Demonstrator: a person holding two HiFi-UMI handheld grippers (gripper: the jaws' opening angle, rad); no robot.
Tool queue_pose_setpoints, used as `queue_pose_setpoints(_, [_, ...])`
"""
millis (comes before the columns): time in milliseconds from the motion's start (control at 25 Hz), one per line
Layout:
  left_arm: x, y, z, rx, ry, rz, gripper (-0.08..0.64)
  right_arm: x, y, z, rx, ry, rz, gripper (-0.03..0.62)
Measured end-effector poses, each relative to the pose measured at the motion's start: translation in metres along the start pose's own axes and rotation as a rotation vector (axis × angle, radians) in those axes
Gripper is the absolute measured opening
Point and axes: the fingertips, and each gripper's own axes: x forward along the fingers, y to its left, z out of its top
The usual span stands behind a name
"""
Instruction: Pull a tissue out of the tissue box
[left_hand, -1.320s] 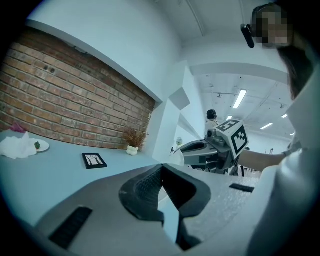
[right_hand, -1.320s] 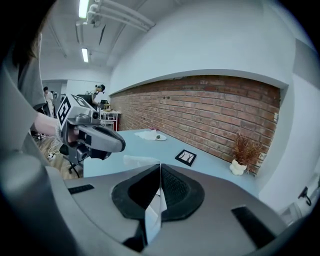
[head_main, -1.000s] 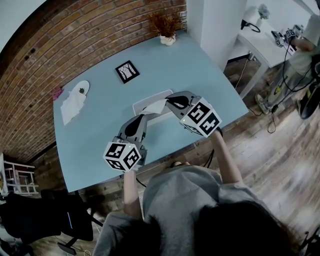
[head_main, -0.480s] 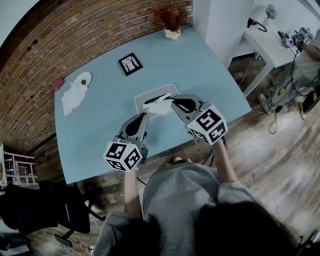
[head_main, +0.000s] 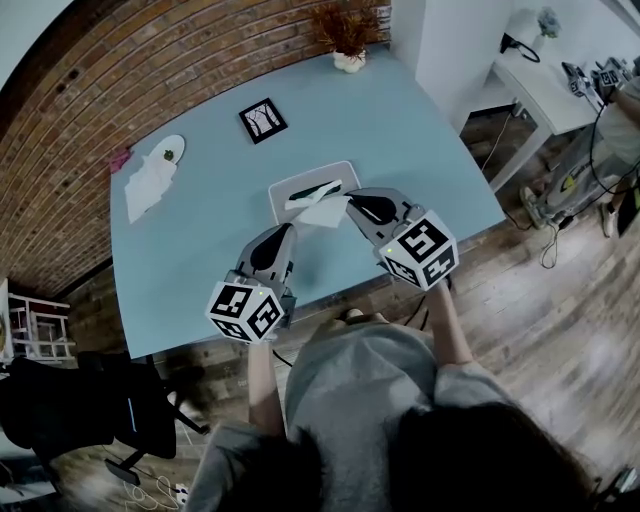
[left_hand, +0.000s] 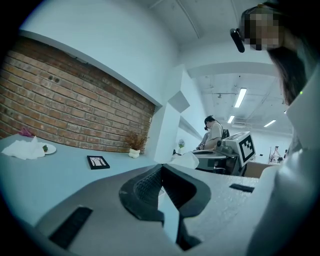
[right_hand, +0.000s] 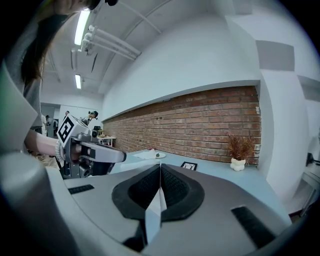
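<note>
A flat pale tissue box (head_main: 296, 184) with a dark slot lies in the middle of the light blue table (head_main: 200, 250). A white tissue (head_main: 322, 209) stretches from the slot toward my right gripper (head_main: 348, 199), which is shut on its near end. In the right gripper view the tissue (right_hand: 156, 207) shows as a thin white sheet pinched between the shut pads. My left gripper (head_main: 287, 231) is shut and holds nothing, just in front of the box on its left. From the left gripper view, the tissue (left_hand: 186, 160) rises beside the right gripper's marker cube (left_hand: 243, 146).
A small black picture frame (head_main: 262, 119) lies beyond the box. A potted dry plant (head_main: 345, 35) stands at the table's far edge. A white plate (head_main: 166, 156) and a crumpled tissue (head_main: 148, 186) lie far left. A white side table (head_main: 545, 75) stands to the right, a dark chair (head_main: 90, 410) lower left.
My right gripper has drawn back from the box's slot toward the near edge, pulling the tissue further out. The left gripper stays shut in about the same place.
</note>
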Motion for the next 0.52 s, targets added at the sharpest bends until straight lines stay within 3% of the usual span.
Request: queue_pose_setpoints(520, [-0.007,0.001,0.007,0.024,-0.027,0.037,0.003,-0.015,-0.002,0.000,0.004,-0.027,-0.003,0.002])
